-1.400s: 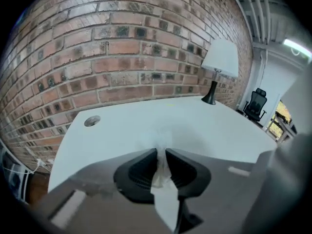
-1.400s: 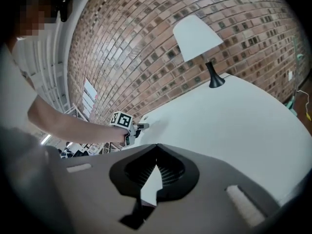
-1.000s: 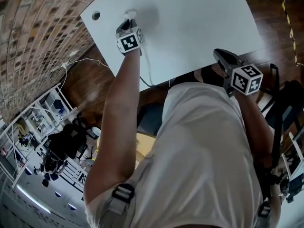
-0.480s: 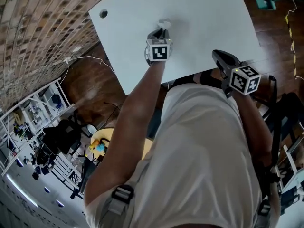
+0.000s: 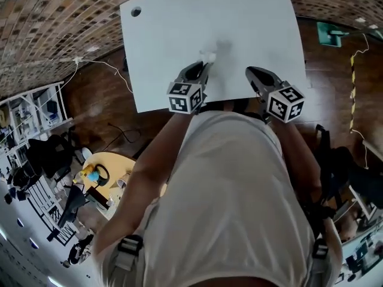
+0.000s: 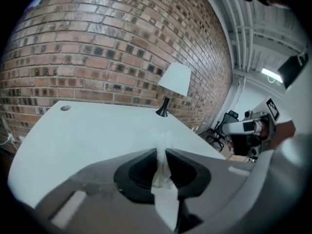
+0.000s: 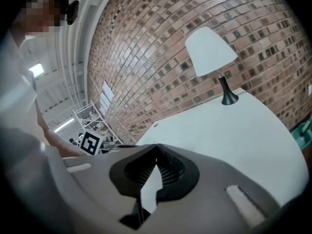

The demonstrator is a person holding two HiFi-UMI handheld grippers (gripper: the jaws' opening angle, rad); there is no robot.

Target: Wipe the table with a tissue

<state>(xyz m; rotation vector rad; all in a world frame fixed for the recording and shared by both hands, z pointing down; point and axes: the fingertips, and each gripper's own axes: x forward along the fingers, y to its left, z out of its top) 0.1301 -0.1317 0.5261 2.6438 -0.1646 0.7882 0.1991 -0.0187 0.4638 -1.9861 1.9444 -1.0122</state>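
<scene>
The white tissue [image 5: 208, 56] is a crumpled tuft pinched in my left gripper [image 5: 205, 64], low over the white table [image 5: 173, 34] close to its near edge. In the left gripper view the tissue [image 6: 163, 177] runs as a strip between the pads of the left gripper [image 6: 161, 152], which is shut on it. My right gripper [image 5: 250, 72] hovers beside it over the same near edge, pointing at the table. Its jaws meet at the tips in the right gripper view, with nothing in the right gripper [image 7: 156, 146].
A white-shaded lamp [image 7: 209, 48] stands at the table's far end against the brick wall [image 6: 107, 43]. A cable hole [image 5: 136, 11] is in the table's far left corner. Cables [image 5: 102, 67] lie on the wooden floor at left; a yellow round stand [image 5: 111, 163] sits behind me.
My left gripper has carried the tissue from the table's left part rightward and back to the near edge, beside the right gripper. The right gripper rose slightly.
</scene>
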